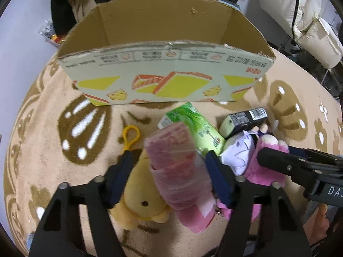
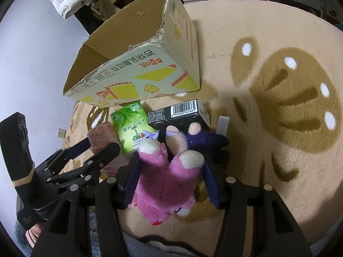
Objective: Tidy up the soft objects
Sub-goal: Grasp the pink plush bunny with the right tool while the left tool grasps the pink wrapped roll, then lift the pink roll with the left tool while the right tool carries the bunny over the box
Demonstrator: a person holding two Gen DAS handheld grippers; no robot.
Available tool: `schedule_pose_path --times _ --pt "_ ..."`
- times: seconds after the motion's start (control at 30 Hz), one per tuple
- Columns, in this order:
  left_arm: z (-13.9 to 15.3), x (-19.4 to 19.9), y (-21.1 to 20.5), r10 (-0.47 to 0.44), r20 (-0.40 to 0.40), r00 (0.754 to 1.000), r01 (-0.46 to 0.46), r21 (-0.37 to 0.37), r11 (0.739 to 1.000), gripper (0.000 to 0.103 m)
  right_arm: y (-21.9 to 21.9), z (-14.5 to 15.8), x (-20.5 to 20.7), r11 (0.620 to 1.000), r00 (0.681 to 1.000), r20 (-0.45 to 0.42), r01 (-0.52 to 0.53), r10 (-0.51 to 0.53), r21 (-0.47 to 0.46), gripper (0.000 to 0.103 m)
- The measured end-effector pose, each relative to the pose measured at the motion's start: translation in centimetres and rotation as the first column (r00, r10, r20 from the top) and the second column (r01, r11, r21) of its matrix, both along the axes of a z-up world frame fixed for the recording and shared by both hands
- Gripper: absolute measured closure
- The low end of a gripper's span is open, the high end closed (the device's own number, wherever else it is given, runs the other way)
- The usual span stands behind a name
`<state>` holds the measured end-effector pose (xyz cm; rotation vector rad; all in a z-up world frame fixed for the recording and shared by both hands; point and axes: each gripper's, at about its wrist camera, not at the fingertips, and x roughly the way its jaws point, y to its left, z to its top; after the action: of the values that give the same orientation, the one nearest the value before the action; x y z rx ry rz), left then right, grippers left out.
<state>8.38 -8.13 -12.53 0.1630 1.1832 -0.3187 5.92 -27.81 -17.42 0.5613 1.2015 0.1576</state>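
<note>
My left gripper [image 1: 169,162] is open around a pink plastic-wrapped pack [image 1: 180,175] that stands tilted between its fingers; whether the pads touch it I cannot tell. A yellow plush [image 1: 141,201] with a yellow loop lies under it. My right gripper [image 2: 169,171] is shut on a pink plush [image 2: 167,180], pads pressing both its sides. A small doll in purple [image 2: 201,138] lies just beyond it. The open cardboard box [image 1: 167,79] stands behind the pile and shows in the right wrist view [image 2: 137,79] too.
A green drink carton [image 1: 199,126] and a black barcoded box [image 1: 246,120] lie on the beige patterned blanket [image 1: 64,150] in front of the cardboard box. Shelves, clothes and a white jacket stand behind. The right gripper [image 1: 300,167] reaches in from the right.
</note>
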Motion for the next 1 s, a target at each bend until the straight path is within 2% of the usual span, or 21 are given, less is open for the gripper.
schedule_pose_path --times 0.23,0.47,0.8,1.0 --pt "0.0 -0.2 -0.3 -0.009 -0.002 1.000 0.009 -0.032 0.999 0.064 0.2 -0.1 0.2 1.000 1.000 -0.001 -0.010 0.010 -0.004 0.045" --pt "1.0 -0.4 0.9 0.023 -0.004 1.000 -0.023 -0.091 0.996 0.077 0.6 1.0 0.0 0.999 0.998 0.056 -0.022 0.024 -0.034 0.055" --pt "3.9 -2.3 1.7 0.025 0.091 0.996 -0.016 -0.104 0.994 0.085 0.4 3.2 -0.8 0.996 0.986 0.166 0.002 0.013 -0.090 0.056" --pt "5.7 -3.5 2.4 0.046 0.151 0.987 -0.029 -0.111 0.993 0.086 0.4 5.1 -1.5 0.994 0.963 0.268 0.023 0.008 -0.110 0.056"
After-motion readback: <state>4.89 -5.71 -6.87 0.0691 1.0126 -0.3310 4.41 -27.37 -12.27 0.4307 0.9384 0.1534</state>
